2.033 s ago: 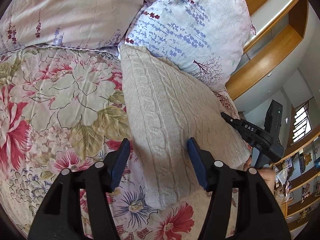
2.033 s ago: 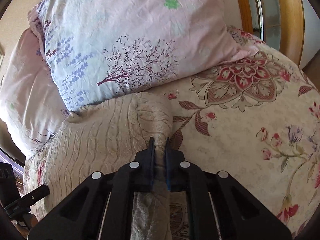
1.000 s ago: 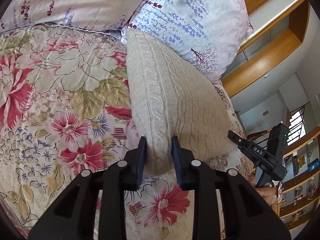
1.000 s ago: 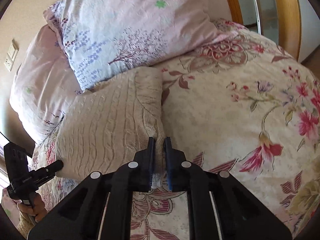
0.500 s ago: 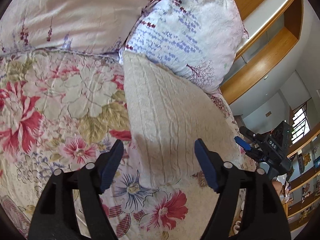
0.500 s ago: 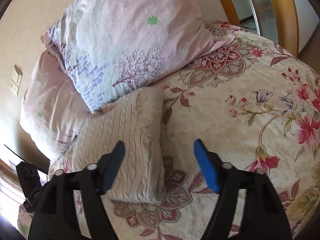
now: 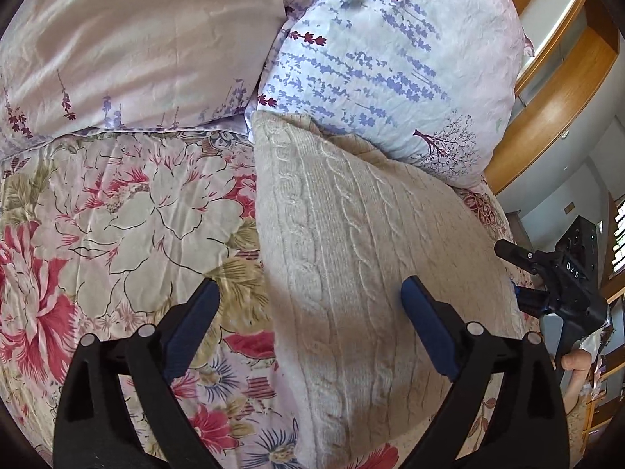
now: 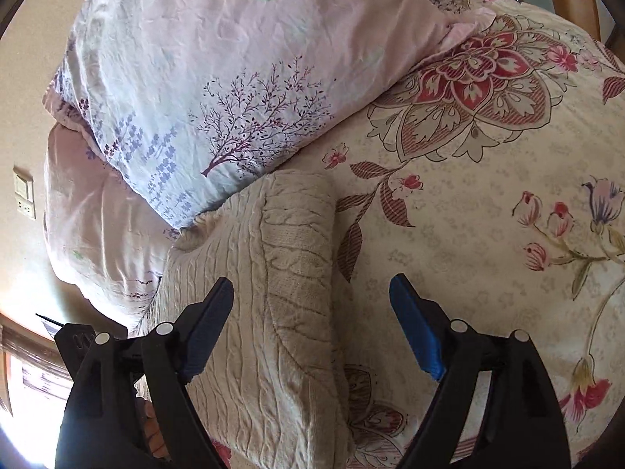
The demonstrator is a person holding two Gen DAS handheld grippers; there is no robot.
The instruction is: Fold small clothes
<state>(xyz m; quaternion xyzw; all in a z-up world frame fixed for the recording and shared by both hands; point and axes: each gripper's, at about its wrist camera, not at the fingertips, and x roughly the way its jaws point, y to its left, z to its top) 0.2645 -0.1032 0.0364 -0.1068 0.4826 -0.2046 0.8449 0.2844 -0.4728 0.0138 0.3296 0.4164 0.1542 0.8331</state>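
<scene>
A cream cable-knit sweater [image 7: 351,258] lies folded into a long rectangle on the floral bedspread [image 7: 117,226], its far end against the pillows. My left gripper [image 7: 310,305] is open and empty, hovering over the sweater's near left edge. My right gripper [image 8: 312,301] is open and empty over the sweater's right edge [image 8: 297,273], where a folded-in sleeve shows. The right gripper also shows in the left wrist view [image 7: 554,273] at the sweater's far side.
Two pillows lie at the head of the bed: a pink one [image 7: 136,47] and a white one with lavender print [image 7: 390,58]. A wooden headboard and shelf [image 7: 547,97] stand behind. The bedspread spreads out to the right [image 8: 488,215].
Both grippers were shut on the sweater's near edge one second ago; they have let go, opened wide, and moved closer over the garment again.
</scene>
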